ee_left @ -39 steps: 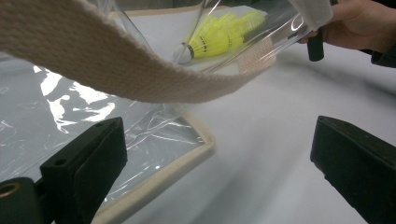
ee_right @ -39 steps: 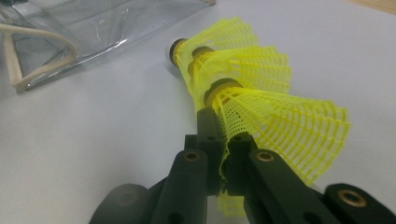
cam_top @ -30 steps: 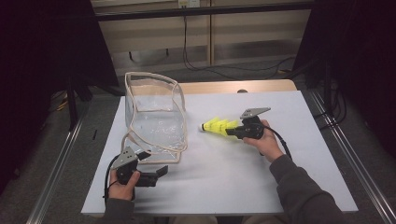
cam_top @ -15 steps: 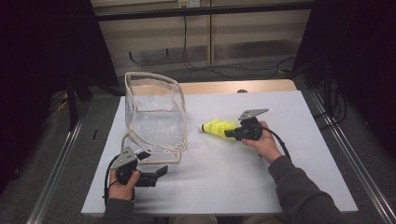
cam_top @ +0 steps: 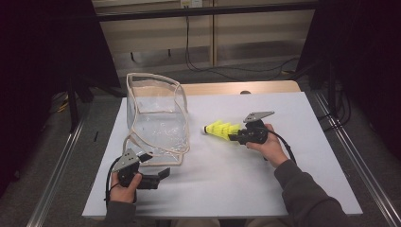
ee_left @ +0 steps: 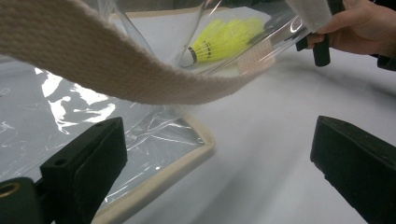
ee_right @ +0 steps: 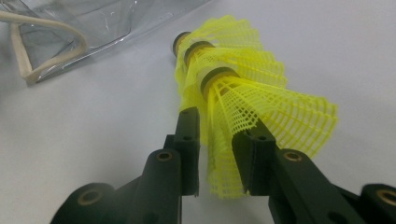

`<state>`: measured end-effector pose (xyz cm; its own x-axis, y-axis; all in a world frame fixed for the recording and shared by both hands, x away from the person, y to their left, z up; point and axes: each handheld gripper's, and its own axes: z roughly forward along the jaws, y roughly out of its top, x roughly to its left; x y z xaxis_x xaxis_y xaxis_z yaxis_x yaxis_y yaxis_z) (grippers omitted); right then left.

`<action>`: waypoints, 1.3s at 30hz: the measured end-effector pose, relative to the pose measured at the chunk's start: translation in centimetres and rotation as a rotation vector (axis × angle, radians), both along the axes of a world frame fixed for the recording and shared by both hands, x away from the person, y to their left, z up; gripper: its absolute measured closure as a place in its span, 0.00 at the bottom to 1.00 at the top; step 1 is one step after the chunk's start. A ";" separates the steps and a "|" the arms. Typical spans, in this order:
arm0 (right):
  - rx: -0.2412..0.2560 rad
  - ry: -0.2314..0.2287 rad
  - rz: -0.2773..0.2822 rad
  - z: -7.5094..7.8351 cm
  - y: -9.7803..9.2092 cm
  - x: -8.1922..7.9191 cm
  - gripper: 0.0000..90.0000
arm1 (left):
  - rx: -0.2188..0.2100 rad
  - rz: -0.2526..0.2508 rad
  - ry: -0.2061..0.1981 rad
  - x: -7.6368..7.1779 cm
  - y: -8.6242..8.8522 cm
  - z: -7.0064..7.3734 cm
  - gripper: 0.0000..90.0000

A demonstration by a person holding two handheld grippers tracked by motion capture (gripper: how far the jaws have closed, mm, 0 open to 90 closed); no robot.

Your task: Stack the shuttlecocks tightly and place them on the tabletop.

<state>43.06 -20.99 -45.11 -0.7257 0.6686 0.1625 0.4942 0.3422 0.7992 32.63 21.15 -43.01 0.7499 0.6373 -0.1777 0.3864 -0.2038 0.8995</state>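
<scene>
A stack of nested yellow mesh shuttlecocks [cam_top: 220,128] is held just above the white table, corks pointing at the bag. My right gripper [cam_top: 235,137] is shut on the stack's skirt [ee_right: 243,79], one jaw on each side of the mesh [ee_right: 219,126]. A clear plastic bag [cam_top: 156,118] with beige trim stands open at the left. My left gripper [cam_top: 163,174] is open by the bag's front corner, nothing between its jaws [ee_left: 219,163]. The bag's beige strap [ee_left: 116,70] droops across that view, and the shuttlecocks [ee_left: 224,39] show through the plastic.
The white table top [cam_top: 283,189] ends in metal rails on both sides. A wooden board [cam_top: 227,88] lies behind it. The bag's trimmed bottom edge [ee_left: 159,179] lies by my left jaw. A hand [ee_left: 359,28] holds the other gripper beyond the bag.
My right gripper has carried the shuttlecocks slightly left, toward the bag. The left gripper and the bag have stayed put.
</scene>
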 end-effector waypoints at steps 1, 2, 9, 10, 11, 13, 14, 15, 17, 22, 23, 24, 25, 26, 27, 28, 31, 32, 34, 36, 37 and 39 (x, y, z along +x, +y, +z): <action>-0.001 -0.002 0.000 0.0 -0.1 -0.1 0.80 | 0.000 0.000 0.000 0.0 0.0 0.0 0.04; -0.001 -0.001 -0.003 0.1 -0.2 -0.2 0.79 | -0.002 0.000 0.000 0.0 0.0 0.0 0.04; 0.007 -0.012 -0.016 0.5 -0.8 -0.9 0.79 | -0.002 0.000 -0.003 0.0 0.0 0.0 0.04; 0.009 -0.015 -0.014 0.6 -0.9 -1.0 0.79 | -0.004 0.001 -0.002 0.0 0.0 0.0 0.04; 0.009 -0.015 -0.014 0.6 -0.9 -1.0 0.79 | -0.004 0.001 -0.002 0.0 0.0 0.0 0.04; -0.002 -0.020 -0.015 0.8 -0.9 -1.3 0.81 | -0.005 0.002 -0.003 -0.1 0.0 0.1 0.04; 0.002 -0.019 -0.013 0.8 -1.0 -1.4 0.83 | -0.006 0.003 -0.003 -0.1 0.0 0.1 0.04; 0.002 -0.019 -0.013 0.8 -1.0 -1.4 0.83 | -0.006 0.003 -0.003 -0.1 0.0 0.1 0.04; 0.005 -0.021 -0.015 0.9 -1.1 -1.6 0.88 | -0.006 0.003 -0.004 -0.1 0.0 0.1 0.04; 0.006 -0.020 -0.013 0.8 -0.9 -1.6 0.98 | -0.006 0.002 -0.005 -0.1 -0.1 0.1 0.04; 0.006 -0.020 -0.013 0.8 -0.9 -1.6 0.98 | -0.006 0.002 -0.005 -0.1 -0.1 0.1 0.04; 0.015 -0.020 -0.006 0.8 -0.7 -1.6 0.99 | -0.005 0.003 -0.005 -0.1 0.0 0.1 0.04; 0.014 -0.024 -0.006 0.8 -0.6 -1.6 1.00 | -0.005 0.002 -0.005 -0.1 0.0 0.1 0.04; 0.015 -0.027 -0.008 0.8 -0.5 -1.7 1.00 | -0.005 0.002 -0.005 -0.1 0.0 0.1 0.04; 0.015 -0.027 -0.008 0.8 -0.5 -1.7 1.00 | -0.005 0.002 -0.005 -0.1 0.0 0.1 0.04; 0.016 -0.028 -0.008 0.8 -0.4 -1.7 1.00 | -0.006 0.003 -0.004 -0.1 0.0 0.1 0.04; 0.022 -0.036 -0.005 0.8 -0.1 -1.8 1.00 | -0.006 0.002 -0.004 -0.1 0.0 0.1 0.04; 0.026 -0.037 -0.003 0.8 0.0 -1.8 1.00 | -0.006 0.003 -0.003 -0.1 0.0 0.1 0.04; 0.029 -0.039 -0.008 0.8 0.1 -1.8 1.00 | -0.006 0.003 -0.004 -0.1 0.0 0.1 0.04; 0.035 -0.038 -0.010 0.8 0.1 -1.8 1.00 | -0.003 0.001 -0.005 0.0 0.0 0.1 0.04; 0.035 -0.038 -0.010 0.8 0.1 -1.8 1.00 | -0.003 0.001 -0.005 0.0 0.0 0.1 0.04; 0.036 -0.030 -0.011 0.7 0.2 -1.8 1.00 | -0.003 0.000 -0.005 0.0 0.0 0.1 0.04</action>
<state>41.27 -20.83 -44.42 -0.7230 0.6709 0.1650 0.4733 0.3071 0.8256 32.59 21.10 -42.96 0.7504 0.6372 -0.1757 0.3820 -0.2012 0.9020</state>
